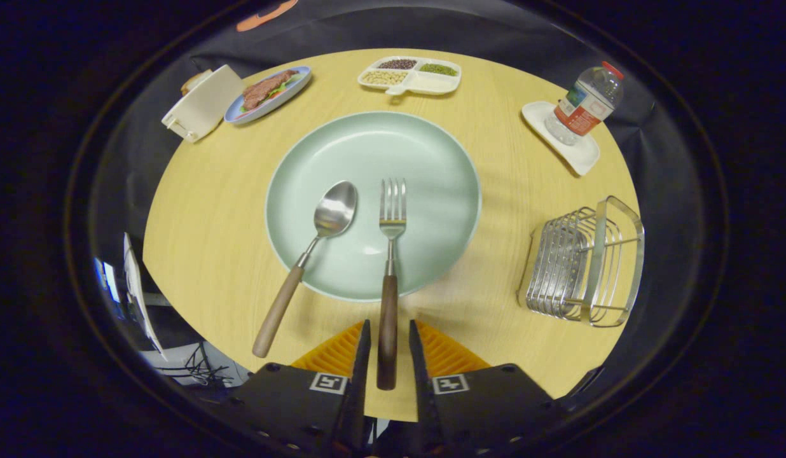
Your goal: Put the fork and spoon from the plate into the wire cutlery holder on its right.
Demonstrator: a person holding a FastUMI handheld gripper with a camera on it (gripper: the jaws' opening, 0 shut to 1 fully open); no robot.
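Steel fork with a dark brown wooden handle (pixel 388 299) lying with its tines on the pale green round plate (pixel 431 159), handle running back off the rim and in between the gripper (pixel 387 337) fingers. Jaws narrowed around the handle, seemingly touching it on both sides, though firm contact is hard to confirm. Steel spoon with a lighter wooden handle (pixel 304 261) just left of the fork, bowl on the plate, handle angled out over the round light-wood table (pixel 202 210). Silver wire cutlery holder (pixel 584 264) ahead and to the right of the jaws, beside the plate. Beyond the plate: white divided tray of beans (pixel 410 75), plastic water bottle (pixel 587 102) on a small white dish (pixel 574 152), blue plate of meat (pixel 269 93).
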